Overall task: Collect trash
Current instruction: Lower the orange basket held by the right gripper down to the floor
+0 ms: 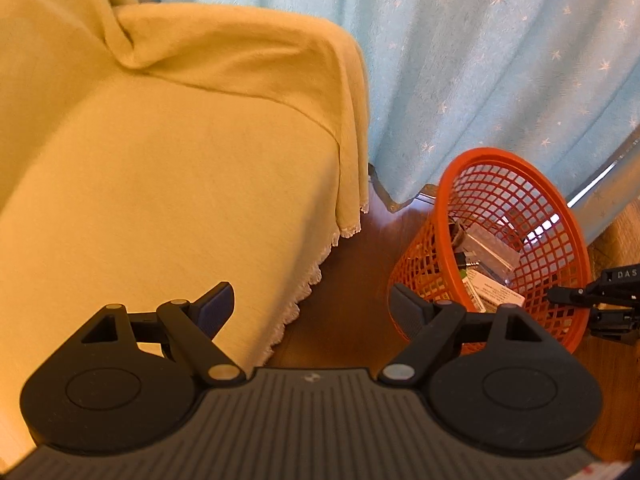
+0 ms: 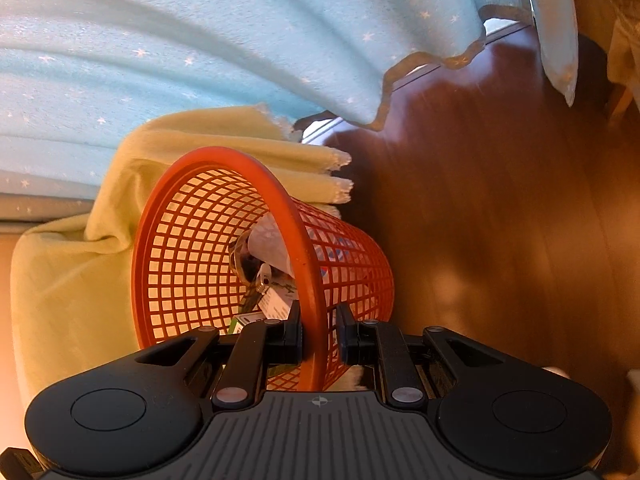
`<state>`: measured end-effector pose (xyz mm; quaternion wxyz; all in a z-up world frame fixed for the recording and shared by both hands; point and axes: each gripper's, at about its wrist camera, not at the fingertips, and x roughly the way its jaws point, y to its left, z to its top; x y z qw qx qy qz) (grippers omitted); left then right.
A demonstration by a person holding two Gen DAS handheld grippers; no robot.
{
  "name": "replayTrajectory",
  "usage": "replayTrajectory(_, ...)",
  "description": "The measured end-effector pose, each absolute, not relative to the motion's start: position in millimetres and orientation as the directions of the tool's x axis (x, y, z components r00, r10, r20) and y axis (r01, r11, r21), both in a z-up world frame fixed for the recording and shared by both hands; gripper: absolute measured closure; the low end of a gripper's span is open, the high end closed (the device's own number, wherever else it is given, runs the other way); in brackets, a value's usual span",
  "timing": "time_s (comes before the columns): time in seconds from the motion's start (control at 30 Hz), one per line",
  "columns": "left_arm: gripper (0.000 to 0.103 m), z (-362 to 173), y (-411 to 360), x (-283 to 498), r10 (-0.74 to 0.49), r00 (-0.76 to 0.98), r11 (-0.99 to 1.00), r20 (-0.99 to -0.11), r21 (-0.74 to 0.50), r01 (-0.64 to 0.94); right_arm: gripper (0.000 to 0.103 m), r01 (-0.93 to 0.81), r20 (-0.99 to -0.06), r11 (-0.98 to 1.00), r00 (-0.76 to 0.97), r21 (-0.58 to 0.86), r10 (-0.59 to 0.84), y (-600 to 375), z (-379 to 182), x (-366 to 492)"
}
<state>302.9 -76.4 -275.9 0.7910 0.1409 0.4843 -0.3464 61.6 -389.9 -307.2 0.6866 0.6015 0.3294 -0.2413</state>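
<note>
An orange mesh basket stands tilted on the floor to the right of a covered piece of furniture. It holds trash: boxes, wrappers and paper. My left gripper is open and holds nothing; it hangs over the furniture's edge, left of the basket. In the right wrist view my right gripper is shut on the near rim of the basket, one finger inside and one outside. Crumpled paper and cartons lie inside. Part of the right gripper shows at the basket's right side.
A yellow blanket with a lace hem covers the furniture on the left. A light blue star-patterned curtain hangs behind the basket down to the dark wooden floor. A window track runs under the curtain.
</note>
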Motion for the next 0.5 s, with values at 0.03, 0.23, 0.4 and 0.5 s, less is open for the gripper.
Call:
replayTrajectory(0.03, 0.021, -280.0, -77.7, 296.2, -0.404, 0.292, 0.731, -0.867, -0.113, 0.673, 0.091, 0.728, -0.745, 0.167, 0.664, 0.665, 0.07, -394.1, -310.8, 56.9)
replayTrajectory(0.23, 0.021, -310.8, -87.9, 277.2, -0.358, 0.285, 0.774, -0.889, -0.112, 0.623, 0.091, 0.737, -0.757, 0.18, 0.647, 0.652, 0.093, -409.2, -343.5, 39.4)
replayTrajectory(0.4, 0.021, -352.7, -95.4, 270.2, -0.336, 0.271, 0.792, -0.902, -0.115, 0.6, 0.091, 0.743, -0.764, 0.184, 0.635, 0.644, 0.112, -414.4, -390.8, 43.5)
replayTrajectory(0.5, 0.021, -385.8, -98.7, 271.9, -0.327, 0.263, 0.802, -0.908, -0.12, 0.585, 0.091, 0.745, -0.77, 0.199, 0.626, 0.637, 0.122, -417.1, -426.2, 52.8)
